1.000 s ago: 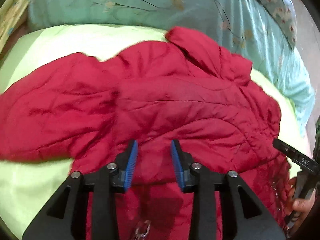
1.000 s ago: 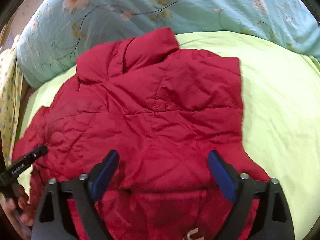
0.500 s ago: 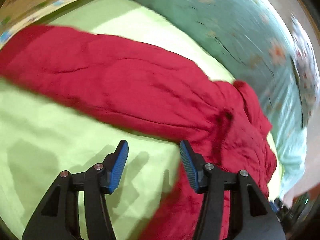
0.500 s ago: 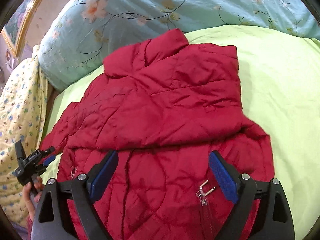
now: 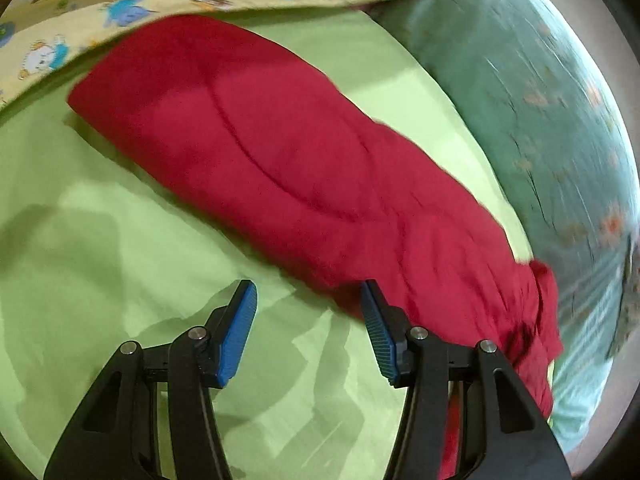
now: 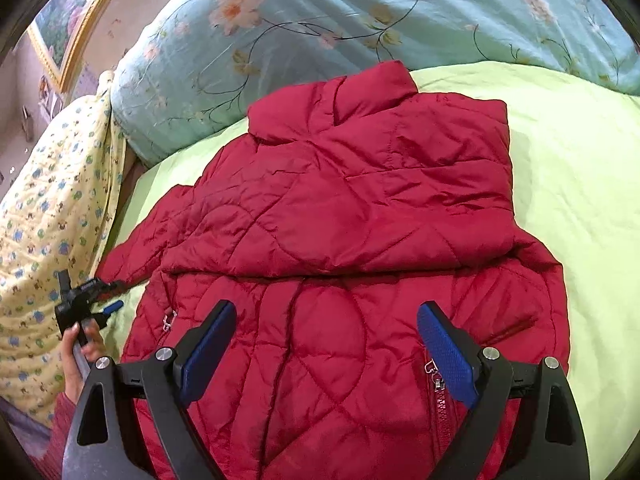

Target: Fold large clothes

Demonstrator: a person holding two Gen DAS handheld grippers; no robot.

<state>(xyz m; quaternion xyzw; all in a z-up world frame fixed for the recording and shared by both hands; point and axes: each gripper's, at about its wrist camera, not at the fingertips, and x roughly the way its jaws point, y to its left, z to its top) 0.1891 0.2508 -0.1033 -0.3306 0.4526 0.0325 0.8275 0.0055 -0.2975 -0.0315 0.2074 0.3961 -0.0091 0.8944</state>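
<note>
Red jacket (image 6: 340,248) is lying half-folded; left gripper (image 5: 308,320), gaping empty, should be pinching the sleeve (image 5: 224,128) cuff at upper left; right gripper (image 6: 324,344) is hovering wide.

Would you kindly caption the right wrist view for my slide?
Open right gripper above a red jacket on a green sheet.

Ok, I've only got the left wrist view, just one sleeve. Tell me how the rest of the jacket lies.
Observer: The red puffer jacket lies flat, and its other sleeve is folded across the body.
Operator: Give me the collar's direction.
Observer: The collar points toward the floral pillow.
Operator: Report the other gripper.
Observer: The right hand-held gripper is open over the jacket's lower part, holding nothing.
</note>
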